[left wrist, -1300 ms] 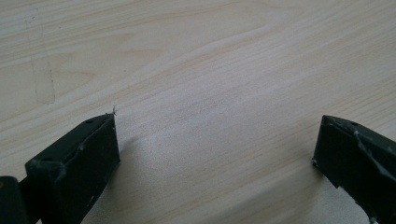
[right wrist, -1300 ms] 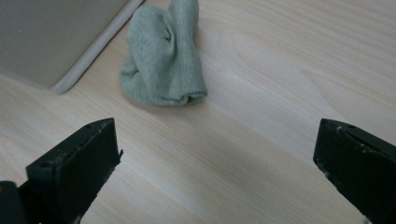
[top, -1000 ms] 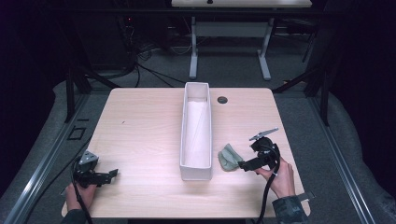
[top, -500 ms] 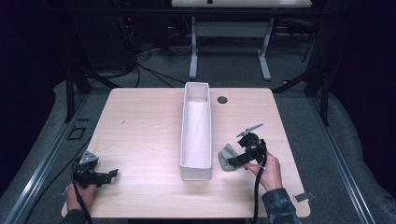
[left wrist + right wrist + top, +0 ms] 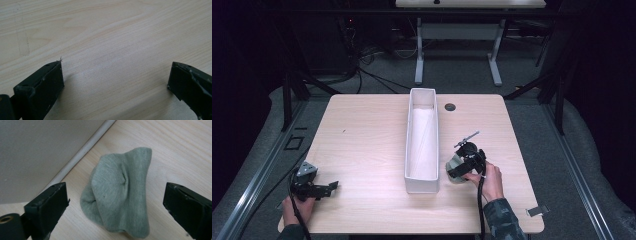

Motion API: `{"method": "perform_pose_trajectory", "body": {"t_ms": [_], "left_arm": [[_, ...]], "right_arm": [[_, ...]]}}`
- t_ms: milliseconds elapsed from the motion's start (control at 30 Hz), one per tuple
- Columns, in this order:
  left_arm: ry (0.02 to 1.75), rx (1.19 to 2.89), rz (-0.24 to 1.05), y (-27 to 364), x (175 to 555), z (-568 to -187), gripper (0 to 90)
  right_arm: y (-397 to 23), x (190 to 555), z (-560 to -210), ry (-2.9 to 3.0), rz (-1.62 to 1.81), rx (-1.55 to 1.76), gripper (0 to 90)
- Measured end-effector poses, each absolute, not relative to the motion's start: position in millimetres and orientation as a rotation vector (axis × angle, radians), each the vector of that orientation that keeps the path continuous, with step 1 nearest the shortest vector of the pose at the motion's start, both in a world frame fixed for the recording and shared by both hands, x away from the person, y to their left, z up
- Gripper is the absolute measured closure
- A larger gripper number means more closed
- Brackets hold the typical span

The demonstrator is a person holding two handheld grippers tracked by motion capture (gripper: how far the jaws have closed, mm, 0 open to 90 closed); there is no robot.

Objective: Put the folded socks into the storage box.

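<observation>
— What did the right tongs (image 5: 116, 205) do?
— They stood spread wide, jaws on either side of a bunched grey-green sock (image 5: 120, 192) without touching it. The sock lay on the counter (image 5: 180, 152), just beside the outer wall of a long white bin (image 5: 37, 152).

— And the left tongs (image 5: 116, 82)?
— They were spread as well, with bare wood between the jaws, low over the counter's near left corner.

— How did it look from above?
— The bin (image 5: 422, 142) ran down the middle of the counter (image 5: 362, 130). The sock (image 5: 454, 165) sat near its front right corner under the right tongs (image 5: 455, 172); the left tongs (image 5: 332, 187) were well apart from both. A small dark disc (image 5: 450, 106) lay by the bin's far end.
</observation>
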State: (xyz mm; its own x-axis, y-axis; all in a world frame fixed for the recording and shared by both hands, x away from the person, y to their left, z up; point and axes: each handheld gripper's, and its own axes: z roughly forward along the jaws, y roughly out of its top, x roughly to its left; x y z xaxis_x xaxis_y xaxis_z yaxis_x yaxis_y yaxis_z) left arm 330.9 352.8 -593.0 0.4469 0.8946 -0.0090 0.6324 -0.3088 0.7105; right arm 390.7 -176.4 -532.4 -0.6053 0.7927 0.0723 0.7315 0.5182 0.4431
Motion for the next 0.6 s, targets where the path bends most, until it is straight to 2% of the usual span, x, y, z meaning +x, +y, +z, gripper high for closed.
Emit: {"method": "perform_pose_trajectory", "body": {"t_ms": [167,300,333,433,600], "left_arm": [[1.273,2.052,0.52,353,331,-593,0.0],[1.273,2.052,0.52,353,331,-593,0.0],[1.273,2.052,0.521,353,331,-593,0.0],[1.273,2.052,0.521,353,331,-593,0.0],[1.273,2.052,0.52,353,331,-593,0.0]], "right_arm": [[-171,393,-538,2.622,0.647,1.313,15.5],[-168,393,-544,2.626,0.63,1.309,25.4],[-167,393,-547,2.628,0.607,1.311,30.2],[-167,393,-549,2.641,0.611,1.315,33.3],[-169,395,-552,2.651,0.61,1.345,47.2]]}}
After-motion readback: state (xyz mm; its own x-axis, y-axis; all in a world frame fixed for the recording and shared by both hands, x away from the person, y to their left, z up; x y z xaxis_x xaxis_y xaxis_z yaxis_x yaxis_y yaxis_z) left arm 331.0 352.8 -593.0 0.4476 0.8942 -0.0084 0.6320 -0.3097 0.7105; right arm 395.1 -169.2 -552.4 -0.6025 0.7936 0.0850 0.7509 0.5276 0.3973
